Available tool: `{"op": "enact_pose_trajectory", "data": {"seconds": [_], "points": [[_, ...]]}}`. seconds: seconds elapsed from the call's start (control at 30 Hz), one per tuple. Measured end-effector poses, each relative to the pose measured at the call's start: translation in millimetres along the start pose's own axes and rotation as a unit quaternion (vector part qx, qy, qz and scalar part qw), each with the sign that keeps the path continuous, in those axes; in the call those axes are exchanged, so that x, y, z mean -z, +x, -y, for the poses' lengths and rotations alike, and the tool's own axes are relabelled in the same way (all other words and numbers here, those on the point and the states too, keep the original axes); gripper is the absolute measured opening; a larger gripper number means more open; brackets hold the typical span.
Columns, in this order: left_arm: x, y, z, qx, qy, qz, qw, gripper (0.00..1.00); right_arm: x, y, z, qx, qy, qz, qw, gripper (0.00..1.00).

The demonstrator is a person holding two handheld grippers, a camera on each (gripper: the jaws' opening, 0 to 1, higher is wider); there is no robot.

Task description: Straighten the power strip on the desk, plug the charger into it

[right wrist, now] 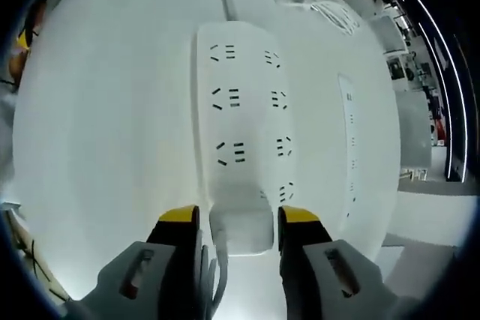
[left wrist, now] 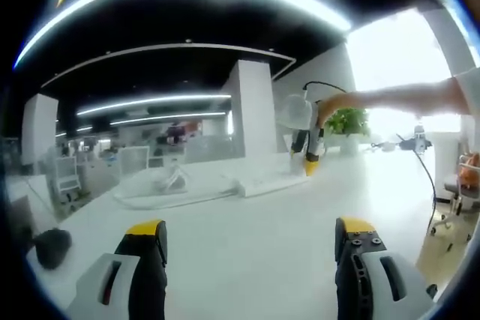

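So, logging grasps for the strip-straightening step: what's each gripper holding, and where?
The right gripper straddles the power strip at its cord end; contact cannot be confirmed. The left gripper is open and holds nothing.

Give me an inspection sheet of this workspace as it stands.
Surface: white desk, largely bare.
Job's things: white power strip lies flat, visible sockets empty; charger not identified with certainty.
Clutter: dark object near the desk edge; clear plastic wrap.
Grippers: left gripper jaws open, nothing between; right gripper jaws astride the strip's near end, contact unclear.
Cables: white cord by the strip's near end; black cable at the desk's side.
Surroundings: open office, potted plant, ceiling light strips.
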State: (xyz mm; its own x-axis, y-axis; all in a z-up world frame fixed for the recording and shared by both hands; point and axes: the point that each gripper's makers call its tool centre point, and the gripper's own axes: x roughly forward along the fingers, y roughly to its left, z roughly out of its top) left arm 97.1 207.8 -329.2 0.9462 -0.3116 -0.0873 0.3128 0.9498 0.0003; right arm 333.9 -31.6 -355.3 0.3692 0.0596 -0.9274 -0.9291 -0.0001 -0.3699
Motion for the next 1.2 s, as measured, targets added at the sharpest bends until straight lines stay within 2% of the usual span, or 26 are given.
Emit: {"op": "enact_pose_trajectory", "data": {"seconds": [0.63,0.87,1.2], "points": [[-6.2,-6,1.6,0.001,0.004,0.007,1.0000,0.95,-16.8,-12,0,0.016,-0.001,0.057,0.9982,0.66],[-8.1,-7,3.0,0.001,0.007,0.008,0.9999,0.95,-13.7,-11,-3,0.013,-0.004,0.060,0.9981,0.68],[-9.2,-6,4.6,0.002,0.009,0.008,0.9999,0.95,-20.7,-13,-5,0.013,0.004,0.101,0.9948,0.82]]}}
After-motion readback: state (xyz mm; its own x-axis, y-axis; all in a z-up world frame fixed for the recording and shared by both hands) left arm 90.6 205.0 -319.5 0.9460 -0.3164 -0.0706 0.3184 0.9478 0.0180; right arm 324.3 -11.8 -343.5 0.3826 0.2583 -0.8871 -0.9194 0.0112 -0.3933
